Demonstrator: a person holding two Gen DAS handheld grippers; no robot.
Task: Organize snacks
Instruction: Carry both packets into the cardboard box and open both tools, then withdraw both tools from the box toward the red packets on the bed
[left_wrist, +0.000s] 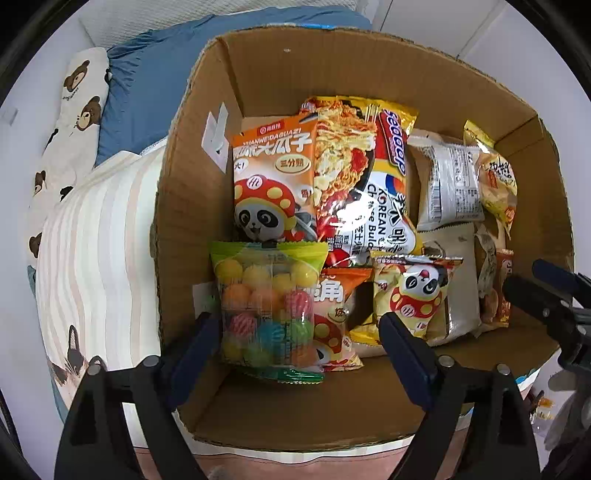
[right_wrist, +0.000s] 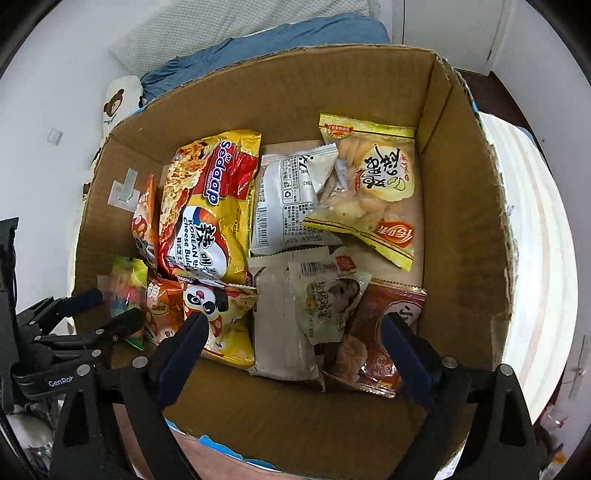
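Observation:
A cardboard box (left_wrist: 192, 206) holds several snack packs. In the left wrist view my left gripper (left_wrist: 299, 343) is open over the box's near left corner, its fingers either side of a clear bag of coloured candy balls (left_wrist: 266, 306), which stands upright and touches neither finger. Behind it are an orange panda seed bag (left_wrist: 273, 177) and a Sedaap noodle pack (left_wrist: 362, 177). In the right wrist view my right gripper (right_wrist: 295, 350) is open and empty above the box's (right_wrist: 461, 206) near side, over a grey pouch (right_wrist: 284, 332) and a brown snack bag (right_wrist: 380, 339). The left gripper (right_wrist: 99, 314) shows at the left.
The box sits on a striped bed cover (left_wrist: 96, 266). A blue pillow (left_wrist: 155, 81) and a bear-print pillow (left_wrist: 74, 122) lie behind it. A yellow snack bag (right_wrist: 373, 192) and a white packet (right_wrist: 284, 199) lie at the box's far right.

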